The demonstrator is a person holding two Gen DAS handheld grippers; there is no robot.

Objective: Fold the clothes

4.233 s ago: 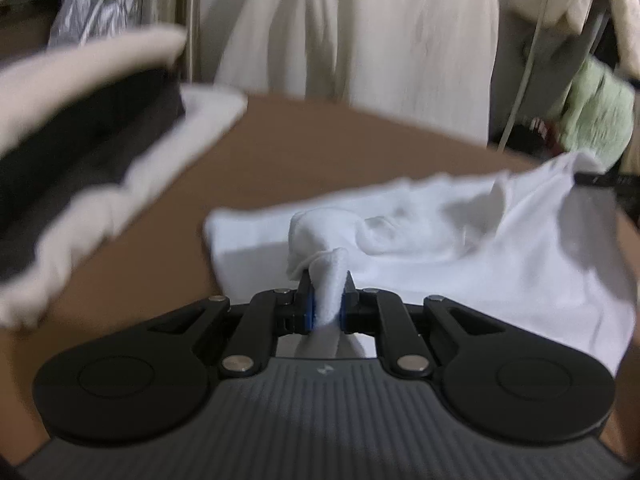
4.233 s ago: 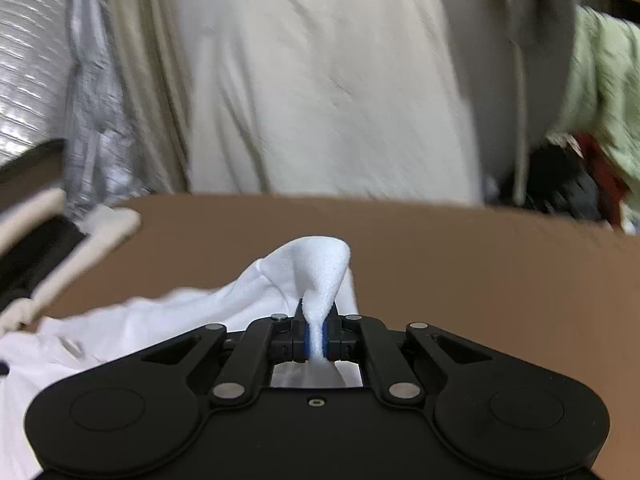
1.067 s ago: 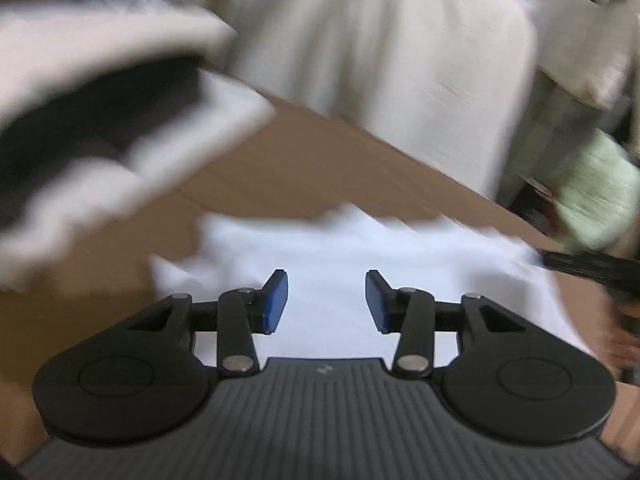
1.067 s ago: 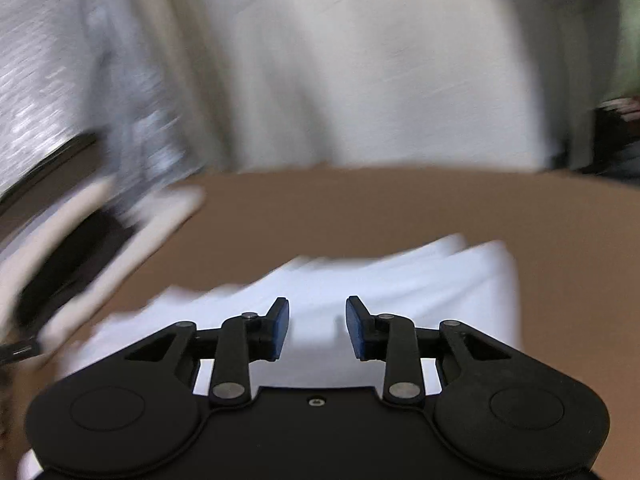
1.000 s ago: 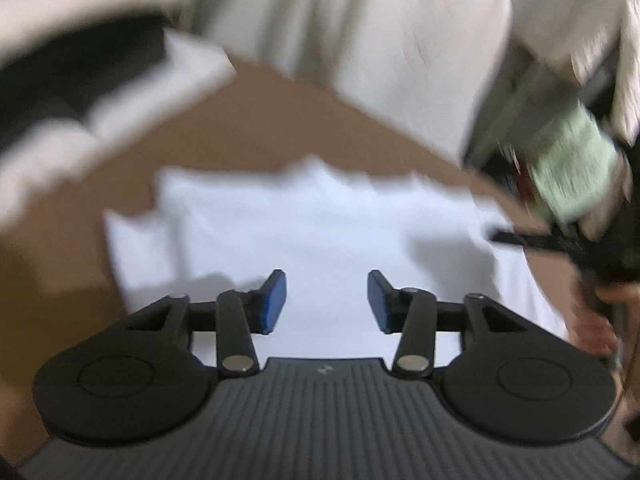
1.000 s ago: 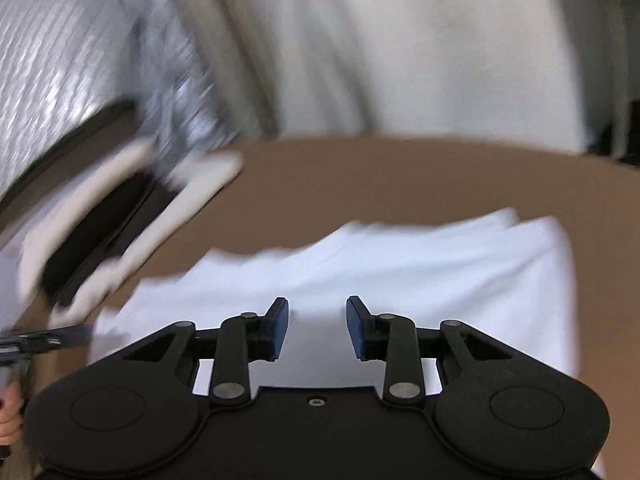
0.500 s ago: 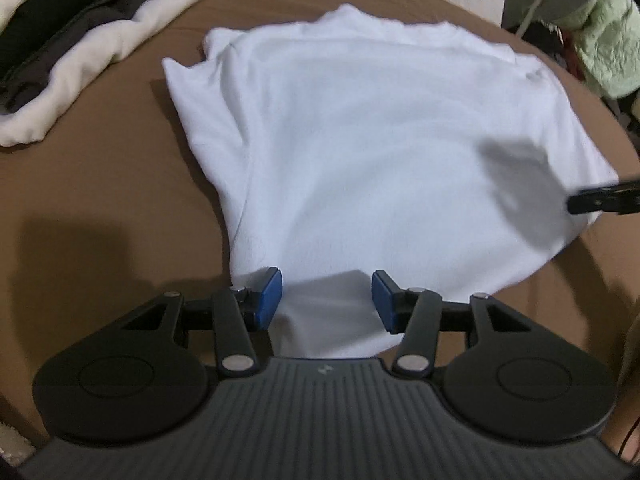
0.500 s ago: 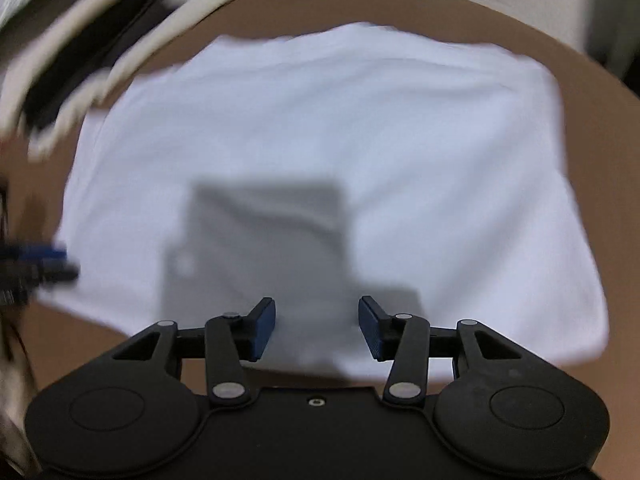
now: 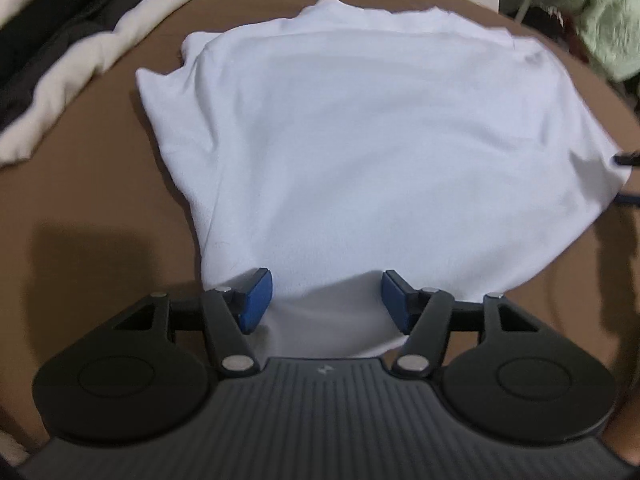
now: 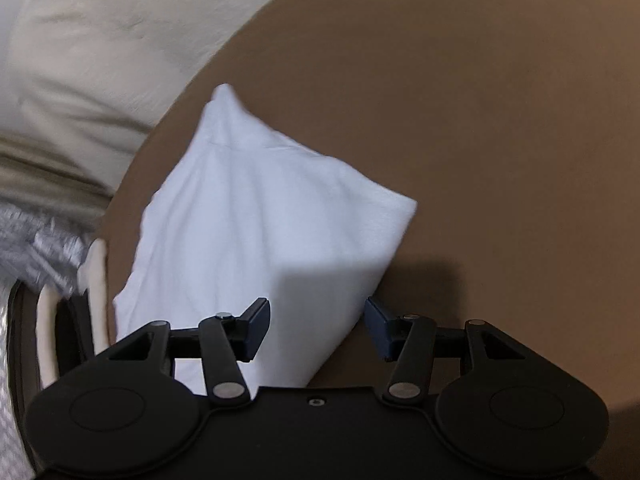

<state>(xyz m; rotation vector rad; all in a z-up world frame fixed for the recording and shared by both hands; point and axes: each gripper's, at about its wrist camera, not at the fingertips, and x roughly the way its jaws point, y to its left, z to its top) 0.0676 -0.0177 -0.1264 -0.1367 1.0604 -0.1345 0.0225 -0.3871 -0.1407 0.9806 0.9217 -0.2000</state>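
A white garment (image 9: 380,152) lies spread flat on the brown table (image 9: 100,208), folded over on itself. My left gripper (image 9: 326,300) hovers open over its near edge, blue pads wide apart with nothing between them. In the right wrist view the same white garment (image 10: 256,232) shows a folded corner pointing right. My right gripper (image 10: 316,328) is open above that corner's near edge, holding nothing. The tip of the right gripper (image 9: 626,178) peeks in at the far right of the left wrist view.
A stack of folded cream and black clothes (image 9: 60,52) sits at the table's left edge. Cream fabric (image 10: 100,52) hangs beyond the table's far rim. A green garment (image 9: 608,20) lies off the table at the upper right. Bare brown table (image 10: 500,120) stretches right of the garment.
Both grippers held bunched white cloth 4 s ago, then let go and opened. Since half a second ago the right gripper has swung right toward the garment's corner and both sets of jaws have widened.
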